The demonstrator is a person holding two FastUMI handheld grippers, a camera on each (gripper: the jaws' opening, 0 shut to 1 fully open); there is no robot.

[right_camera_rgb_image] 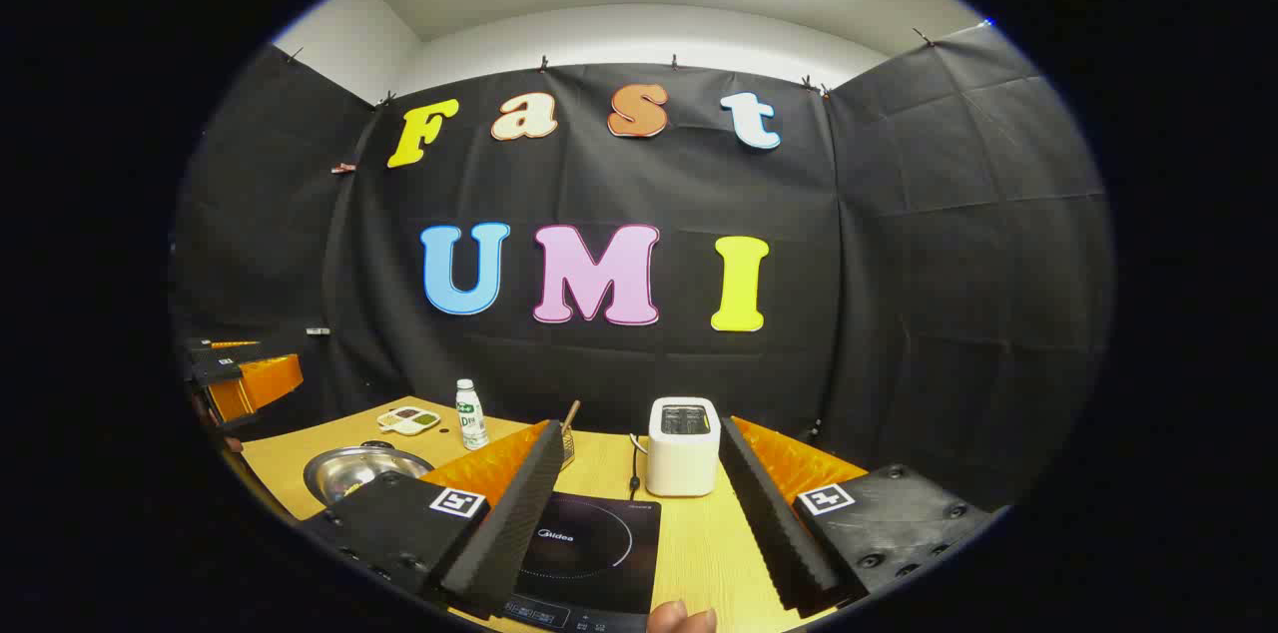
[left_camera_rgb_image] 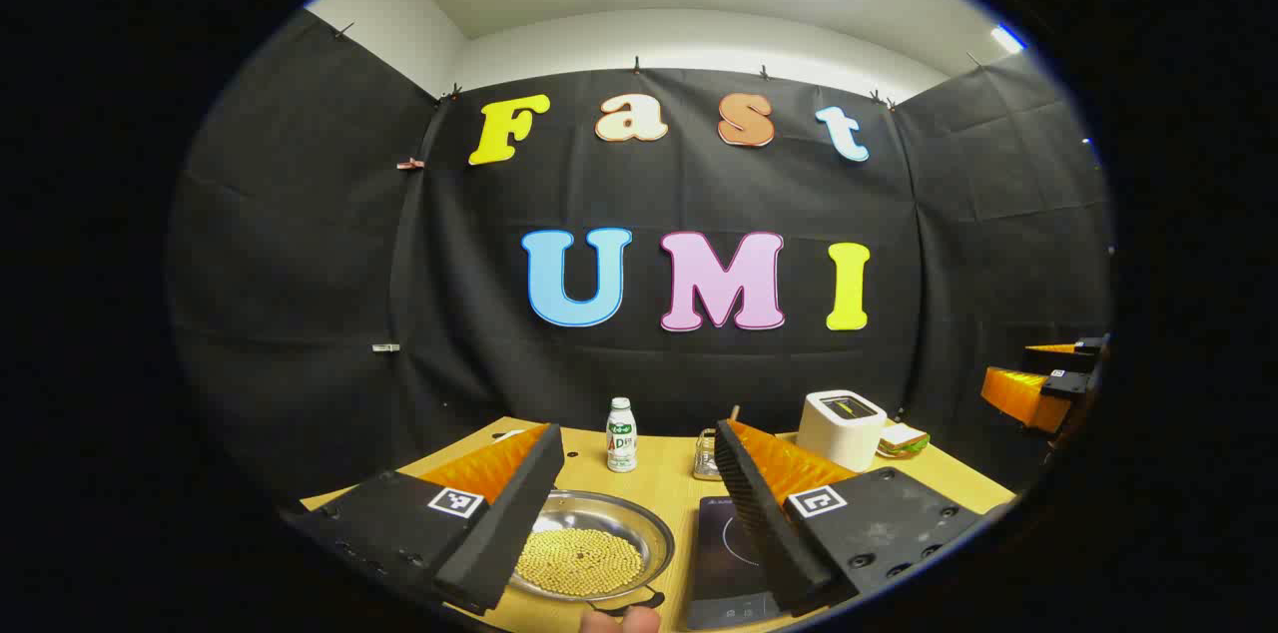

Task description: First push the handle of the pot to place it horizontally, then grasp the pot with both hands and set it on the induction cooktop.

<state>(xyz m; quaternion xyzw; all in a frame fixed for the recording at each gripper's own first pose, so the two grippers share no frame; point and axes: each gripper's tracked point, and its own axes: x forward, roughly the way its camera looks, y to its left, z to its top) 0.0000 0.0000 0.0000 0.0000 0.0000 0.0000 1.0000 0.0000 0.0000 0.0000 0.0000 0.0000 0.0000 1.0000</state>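
- The induction cooktop carries a pale brand word near its ring marking; in the right gripper view the word is legible at the near-left of the glass, but labels are left unread here.
- The small white bottle has a green-and-white label with print too small to make out.
- Each gripper carries a square black-and-white marker tag on the body behind each finger.
- The left gripper is released, its jaws spread wide and holding nothing; both fingers hang above the table, apart from everything on it.
- Between those fingers, in the left gripper view, sits the pot, a shallow steel pan with a layer of small yellow grains inside. Its dark handle lies at the near rim.
- The pot rests on the wood just left of the cooktop, not on it.
- The right gripper is likewise released and empty, its jaws wide above the cooktop.
- A white toaster stands beyond the cooktop, at the far right of the table.
- A sandwich lies just right of the toaster.
- A small divided dish sits far left, near the bottle.
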